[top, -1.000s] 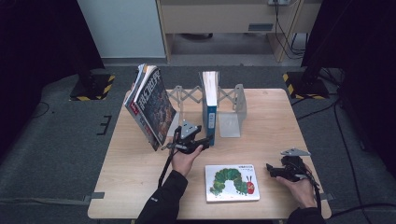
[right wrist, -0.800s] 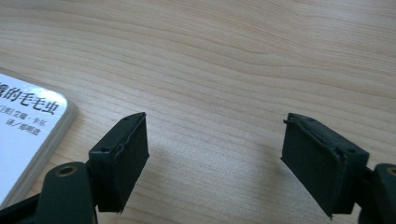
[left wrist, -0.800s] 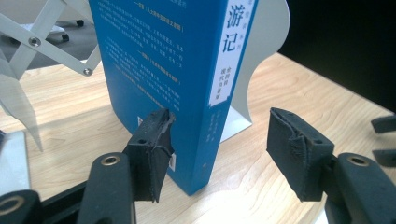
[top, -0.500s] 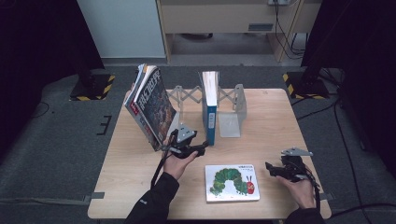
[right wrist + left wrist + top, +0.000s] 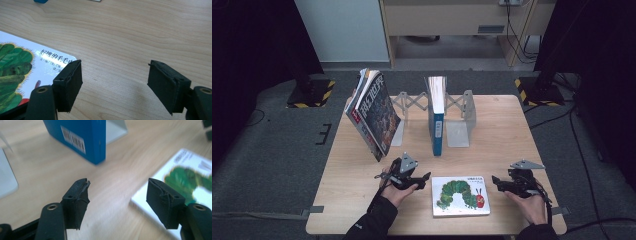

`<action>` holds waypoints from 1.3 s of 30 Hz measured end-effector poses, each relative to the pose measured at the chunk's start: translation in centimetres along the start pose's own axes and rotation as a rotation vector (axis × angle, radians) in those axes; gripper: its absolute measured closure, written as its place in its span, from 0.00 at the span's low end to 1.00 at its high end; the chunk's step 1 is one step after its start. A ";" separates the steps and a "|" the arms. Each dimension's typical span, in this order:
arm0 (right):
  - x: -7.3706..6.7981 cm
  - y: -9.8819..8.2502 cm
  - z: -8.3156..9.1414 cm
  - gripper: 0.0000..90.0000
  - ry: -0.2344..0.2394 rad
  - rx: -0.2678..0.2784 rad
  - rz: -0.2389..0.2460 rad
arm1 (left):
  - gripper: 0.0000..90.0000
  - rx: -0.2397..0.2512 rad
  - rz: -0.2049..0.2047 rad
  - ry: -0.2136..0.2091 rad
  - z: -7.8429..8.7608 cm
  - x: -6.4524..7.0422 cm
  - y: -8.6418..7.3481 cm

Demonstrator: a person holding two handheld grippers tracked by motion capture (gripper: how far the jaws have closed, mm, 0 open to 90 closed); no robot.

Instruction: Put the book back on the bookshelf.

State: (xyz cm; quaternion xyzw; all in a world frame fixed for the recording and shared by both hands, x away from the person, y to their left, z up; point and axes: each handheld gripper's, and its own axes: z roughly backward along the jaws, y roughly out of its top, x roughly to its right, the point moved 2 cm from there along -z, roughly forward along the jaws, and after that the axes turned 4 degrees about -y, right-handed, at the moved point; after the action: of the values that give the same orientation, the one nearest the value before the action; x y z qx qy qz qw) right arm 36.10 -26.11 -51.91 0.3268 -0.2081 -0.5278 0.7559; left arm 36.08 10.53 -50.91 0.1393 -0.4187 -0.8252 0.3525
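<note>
A picture book with a green caterpillar [image 5: 460,195] lies flat near the table's front edge. My left gripper [image 5: 424,180] hovers just left of it, pointing at its left edge; the jaws [image 5: 118,183] have just been opening and hold nothing, with the book [image 5: 190,180] beyond the right jaw. My right gripper [image 5: 496,182] sits just right of the book, aimed at its right edge. Its jaws [image 5: 115,62] have just been closing over bare wood, with the book's corner [image 5: 37,62] behind the left jaw.
A blue book [image 5: 436,120] stands upright in a grey expanding metal rack [image 5: 458,117] at mid-table. A stack of magazines and books [image 5: 374,112] leans at the rack's left end. Dark floor surrounds the wooden table [image 5: 497,135].
My left gripper has moved from beside the blue book toward the table's front, down to the caterpillar book's left edge. The right hand has stayed put.
</note>
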 end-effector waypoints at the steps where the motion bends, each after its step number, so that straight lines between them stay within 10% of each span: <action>1: -0.1 0.0 0.0 0.32 0.004 -0.002 0.002 | 0.36 -0.009 0.003 -0.001 -0.1 0.0 -0.6; 14: -1.9 -0.2 -0.5 0.37 0.064 -0.026 0.039 | 0.29 -0.071 0.040 0.025 -0.3 -1.3 -3.4; 39: -4.4 -0.9 -0.9 0.42 0.186 -0.065 0.038 | 0.00 -0.142 -0.026 -0.014 -2.0 -0.3 -3.8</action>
State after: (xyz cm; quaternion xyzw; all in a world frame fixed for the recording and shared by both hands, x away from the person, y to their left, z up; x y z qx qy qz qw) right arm 34.57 -21.90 -53.04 0.3459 -0.1258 -0.4873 0.7919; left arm 35.58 11.05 -55.15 0.1136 -0.3598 -0.8582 0.3480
